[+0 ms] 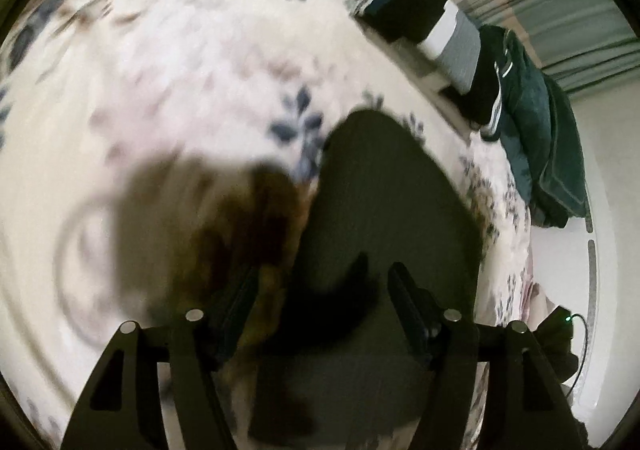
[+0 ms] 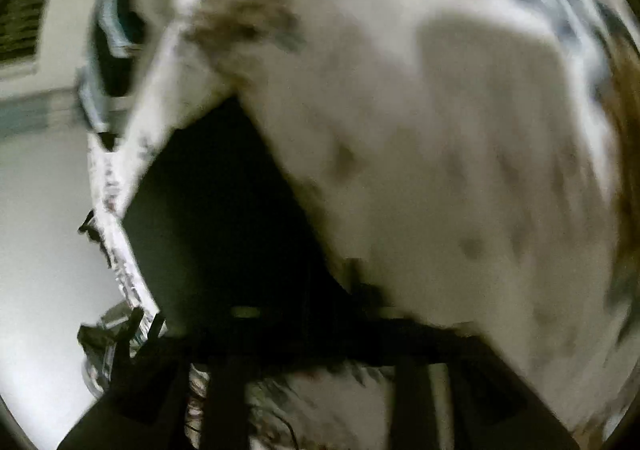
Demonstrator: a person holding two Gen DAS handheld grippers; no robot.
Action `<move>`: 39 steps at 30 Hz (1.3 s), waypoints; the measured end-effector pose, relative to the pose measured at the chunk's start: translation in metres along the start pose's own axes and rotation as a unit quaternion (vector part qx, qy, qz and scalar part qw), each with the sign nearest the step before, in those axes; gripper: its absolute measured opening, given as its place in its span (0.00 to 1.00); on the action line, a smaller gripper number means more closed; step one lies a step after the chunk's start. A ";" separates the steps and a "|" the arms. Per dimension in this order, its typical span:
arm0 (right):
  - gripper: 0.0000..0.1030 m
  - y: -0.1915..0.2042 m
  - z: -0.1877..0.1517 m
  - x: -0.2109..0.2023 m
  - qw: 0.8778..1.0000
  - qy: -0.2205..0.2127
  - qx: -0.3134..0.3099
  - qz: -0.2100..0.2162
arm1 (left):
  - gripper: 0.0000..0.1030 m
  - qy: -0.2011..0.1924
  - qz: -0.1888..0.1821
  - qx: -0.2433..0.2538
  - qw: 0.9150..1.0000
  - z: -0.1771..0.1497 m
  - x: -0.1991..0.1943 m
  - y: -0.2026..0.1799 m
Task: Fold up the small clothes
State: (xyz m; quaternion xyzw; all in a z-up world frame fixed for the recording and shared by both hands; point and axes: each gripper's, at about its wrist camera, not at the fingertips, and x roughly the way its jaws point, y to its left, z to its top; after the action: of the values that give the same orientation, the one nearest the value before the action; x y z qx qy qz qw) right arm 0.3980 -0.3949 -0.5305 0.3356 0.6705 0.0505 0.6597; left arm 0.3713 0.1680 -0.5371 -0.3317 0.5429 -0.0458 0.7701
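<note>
Dark garment lies spread on the floral bedspread, its rounded far edge reaching toward the bedspread's blue leaf print. A darker fold or flap of the same cloth sits in the near part of the garment, between the fingers of the left gripper. Those fingers stand apart, one at each side of that fold; contact with the cloth cannot be confirmed because of motion blur. A soft shadow falls on the bedspread to the left of the garment.

Beyond the bedspread's far right edge a folded stack of black, white and grey cloth is seen, and next to it a heap of dark green clothing with a pale stripe. A small device with a green light sits off the bedspread's near right edge, on the pale floor.

Right wrist view is heavily blurred. The garment appears there as a dark triangular mass on the bedspread, running down to the right gripper. The gripper's frame shows only as a dark smeared bar, and whether its fingers are apart, together or clamped on the cloth cannot be determined. The bedspread's edge runs along the garment's left side, with pale floor beyond it.
</note>
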 end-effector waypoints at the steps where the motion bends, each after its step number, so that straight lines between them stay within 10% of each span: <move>1: 0.64 0.011 0.015 0.007 1.000 -0.004 -0.020 0.002 | 0.63 -0.002 -0.001 0.003 1.000 0.009 0.006 0.000; 8: 0.64 0.037 0.092 0.083 0.999 0.001 -0.021 0.042 | 0.63 0.009 -0.027 0.012 1.000 0.065 0.064 -0.007; 9: 0.53 0.041 0.096 0.085 0.997 -0.005 -0.020 0.069 | 0.62 0.003 -0.026 0.016 1.000 0.066 0.066 -0.009; 11: 0.10 0.048 0.090 0.081 0.997 -0.002 -0.041 0.061 | 0.23 -0.011 -0.045 0.035 0.998 0.066 0.066 -0.014; 15: 0.09 0.067 0.094 0.059 0.995 -0.064 -0.065 0.028 | 0.22 -0.014 -0.064 0.018 0.998 0.065 0.064 -0.003; 19: 0.10 0.070 0.099 0.076 0.996 -0.029 -0.081 -0.011 | 0.27 0.005 -0.084 -0.002 0.996 0.070 0.064 0.005; 26: 0.62 0.018 0.094 0.079 0.989 0.120 -0.029 0.081 | 0.64 0.038 -0.121 -0.013 0.992 0.046 0.037 0.024; 31: 0.62 0.000 0.058 0.117 0.960 0.230 -0.031 0.158 | 0.64 0.092 -0.154 0.000 0.984 0.007 0.047 0.031; 37: 0.64 0.034 0.042 0.153 0.949 0.236 -0.055 0.202 | 0.64 0.087 -0.177 0.017 0.980 0.005 0.064 0.001; 39: 0.36 0.041 0.039 0.149 0.955 0.219 -0.065 0.189 | 0.36 0.069 -0.166 0.034 0.983 0.007 0.060 -0.010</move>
State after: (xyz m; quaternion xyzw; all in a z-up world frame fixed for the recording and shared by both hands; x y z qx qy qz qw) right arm 0.4635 -0.3005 -0.6411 0.3930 0.7183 0.2906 0.4952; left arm 0.4053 0.1373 -0.5786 -0.3872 0.5301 -0.2139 0.7235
